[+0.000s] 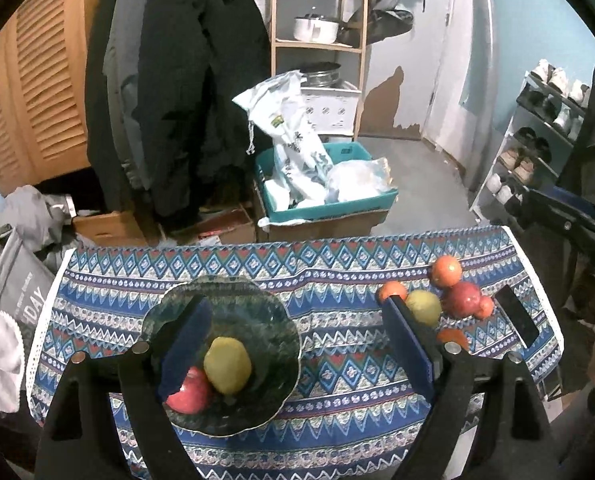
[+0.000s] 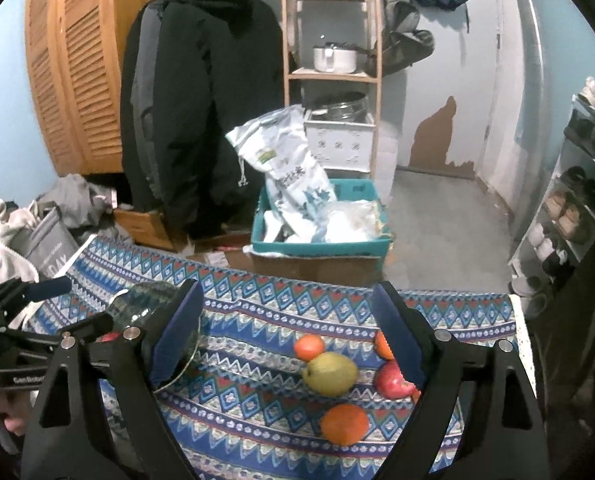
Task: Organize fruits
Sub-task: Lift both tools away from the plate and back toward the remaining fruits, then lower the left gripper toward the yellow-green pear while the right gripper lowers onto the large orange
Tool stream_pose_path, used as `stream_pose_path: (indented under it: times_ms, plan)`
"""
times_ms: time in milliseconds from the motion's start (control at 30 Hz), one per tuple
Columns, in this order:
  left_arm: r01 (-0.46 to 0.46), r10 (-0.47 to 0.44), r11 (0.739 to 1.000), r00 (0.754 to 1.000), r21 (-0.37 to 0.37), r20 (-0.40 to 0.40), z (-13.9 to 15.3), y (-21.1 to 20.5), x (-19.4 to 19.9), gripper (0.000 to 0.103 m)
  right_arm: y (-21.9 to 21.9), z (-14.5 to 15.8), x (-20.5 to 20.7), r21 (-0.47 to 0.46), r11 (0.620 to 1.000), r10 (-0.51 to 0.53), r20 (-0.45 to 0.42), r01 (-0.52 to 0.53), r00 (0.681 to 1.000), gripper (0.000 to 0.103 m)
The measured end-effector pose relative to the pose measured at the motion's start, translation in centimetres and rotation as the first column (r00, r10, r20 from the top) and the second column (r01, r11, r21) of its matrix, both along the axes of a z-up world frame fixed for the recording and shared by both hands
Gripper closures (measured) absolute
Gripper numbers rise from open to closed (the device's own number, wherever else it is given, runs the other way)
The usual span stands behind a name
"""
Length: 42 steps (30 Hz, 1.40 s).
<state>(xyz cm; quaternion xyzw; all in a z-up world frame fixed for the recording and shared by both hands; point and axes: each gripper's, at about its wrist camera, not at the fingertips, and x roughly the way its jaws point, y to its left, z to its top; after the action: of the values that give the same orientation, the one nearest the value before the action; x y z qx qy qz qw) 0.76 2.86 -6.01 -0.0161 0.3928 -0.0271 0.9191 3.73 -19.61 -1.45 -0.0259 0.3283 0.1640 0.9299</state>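
Note:
A dark green glass plate sits on the patterned tablecloth and holds a yellow-green pear and a red apple. My left gripper is open and empty above the plate's right side. To the right lie loose fruits: a pear, a red apple and oranges. In the right wrist view my right gripper is open and empty above a pear, an orange, a smaller orange and a red apple. The plate shows at left.
A black phone lies near the cloth's right edge. Beyond the table stand a teal bin with bags, a wooden shelf, hanging dark coats and a shoe rack. The left gripper's body shows in the right wrist view.

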Motion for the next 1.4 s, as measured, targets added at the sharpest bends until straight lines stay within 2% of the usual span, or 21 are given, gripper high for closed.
stream_pose_path:
  times_ms: [333, 767, 1067, 1400]
  plan:
    - [0.025, -0.025, 1.0, 0.999, 0.003, 0.028, 1.0, -2.0, 0.4, 0.015, -3.5, 0.7, -1.0, 0.0, 0.998, -0.069, 0.042, 0.069, 0.997, 0.016]
    - [0.081, -0.081, 0.997, 0.997, 0.011, 0.013, 0.4, -5.2, 1.4, 0.014, -7.3, -1.3, -0.8, -0.005, 0.991, -0.135, 0.0, 0.135, 0.991, 0.016]
    - [0.14, -0.139, 0.99, 0.989, 0.026, -0.042, -1.9, -8.0, 2.7, 0.014, -9.0, -3.7, -0.4, -0.018, 0.985, -0.17, -0.05, 0.169, 0.984, 0.016]
    - [0.145, -0.14, 0.989, 0.98, 0.025, -0.143, -7.0, -8.7, 4.7, 0.014, -9.0, -9.2, 1.1, -0.052, 0.986, -0.167, -0.185, 0.16, 0.968, 0.016]
